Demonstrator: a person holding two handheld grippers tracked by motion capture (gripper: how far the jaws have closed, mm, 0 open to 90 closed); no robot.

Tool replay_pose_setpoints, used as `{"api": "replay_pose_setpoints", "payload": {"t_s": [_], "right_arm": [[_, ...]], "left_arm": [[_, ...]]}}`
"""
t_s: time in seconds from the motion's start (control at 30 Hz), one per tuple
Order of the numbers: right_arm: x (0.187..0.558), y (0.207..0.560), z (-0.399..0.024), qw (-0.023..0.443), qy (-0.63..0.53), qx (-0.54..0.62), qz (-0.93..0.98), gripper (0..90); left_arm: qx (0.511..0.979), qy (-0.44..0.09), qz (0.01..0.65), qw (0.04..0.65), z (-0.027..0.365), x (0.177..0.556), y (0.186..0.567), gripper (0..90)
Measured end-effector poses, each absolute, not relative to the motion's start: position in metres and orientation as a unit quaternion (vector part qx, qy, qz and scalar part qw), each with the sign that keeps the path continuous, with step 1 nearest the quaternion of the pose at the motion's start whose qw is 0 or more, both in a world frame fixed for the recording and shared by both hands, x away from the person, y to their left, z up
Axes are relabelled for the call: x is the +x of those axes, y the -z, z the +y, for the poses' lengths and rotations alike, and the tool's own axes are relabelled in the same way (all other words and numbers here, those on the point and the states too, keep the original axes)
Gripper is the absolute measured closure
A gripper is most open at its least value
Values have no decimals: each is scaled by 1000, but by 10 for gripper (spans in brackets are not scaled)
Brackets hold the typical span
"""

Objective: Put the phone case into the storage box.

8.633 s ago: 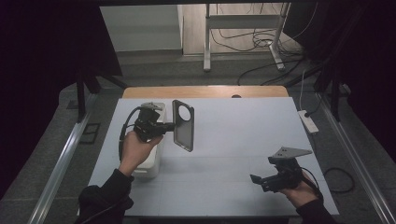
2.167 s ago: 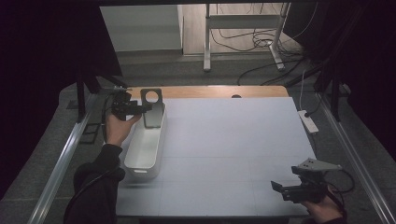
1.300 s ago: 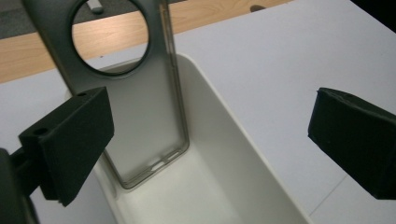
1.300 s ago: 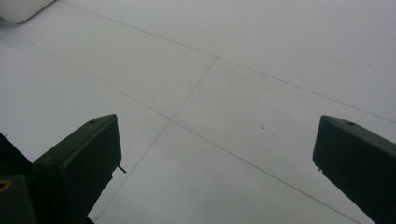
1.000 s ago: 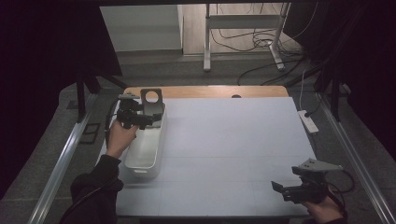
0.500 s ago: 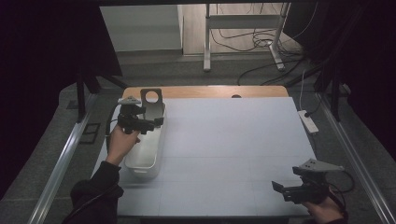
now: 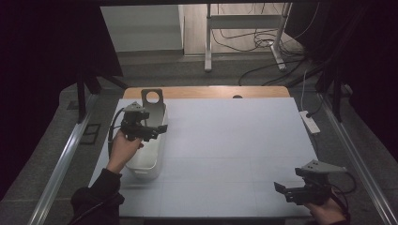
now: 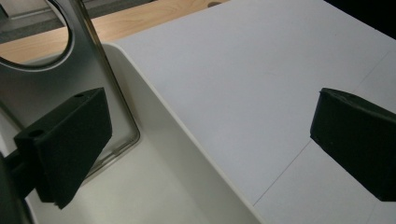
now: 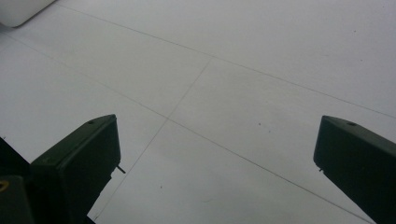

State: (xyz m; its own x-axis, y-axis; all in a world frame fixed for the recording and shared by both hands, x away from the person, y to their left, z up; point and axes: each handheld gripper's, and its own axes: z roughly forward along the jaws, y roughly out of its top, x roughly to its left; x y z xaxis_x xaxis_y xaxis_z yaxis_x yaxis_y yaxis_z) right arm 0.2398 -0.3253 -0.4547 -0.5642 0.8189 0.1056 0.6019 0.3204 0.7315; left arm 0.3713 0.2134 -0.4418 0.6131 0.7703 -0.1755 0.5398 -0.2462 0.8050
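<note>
On the left side of the pale grey worktop [image 7: 225, 140], 1 long white plastic tub [image 7: 146, 157] lies with its length running away from me. Item 1: a flat dark grey metal plate with a round hole near its top [image 7: 153, 105], standing nearly upright at the far end of the tub, lower edge inside it, leaning against the far wall. In the left gripper view I read the same plate [image 8: 51, 88] as brushed metal with a rounded lower corner, resting in the tub's white interior [image 8: 154, 186].

Item 2: my left claw [image 7: 157, 132], held over the tub just short of the plate. Its 2 black jaws stand wide apart with nothing between them; 1 jaw hangs inside the tub beside the plate's face, the other over the bare worktop past the tub's rim. I cannot tell whether the nearer jaw touches the plate.

Item 3: my right claw [image 7: 280, 190], at the near right corner of the worktop, well apart from tub and plate, pointing left. Its jaws are also spread wide and hold nothing; in the right gripper view I see thin seam lines crossing the worktop [image 9: 261, 74] between them, and a white corner of the tub [image 9: 21, 10] at the upper left.

Item 4: a wooden strip [image 7: 220, 92] along the worktop's far edge.
</note>
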Motion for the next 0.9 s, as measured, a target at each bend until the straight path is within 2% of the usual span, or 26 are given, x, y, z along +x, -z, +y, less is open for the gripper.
{"api": "replay_pose_setpoints", "payload": {"t_s": [0.9], "right_arm": [[235, 454, -326, 148, -378, 441, 801, 7]], "left_arm": [[784, -120, 406, 455, 208, 336, 446, 0]]}}
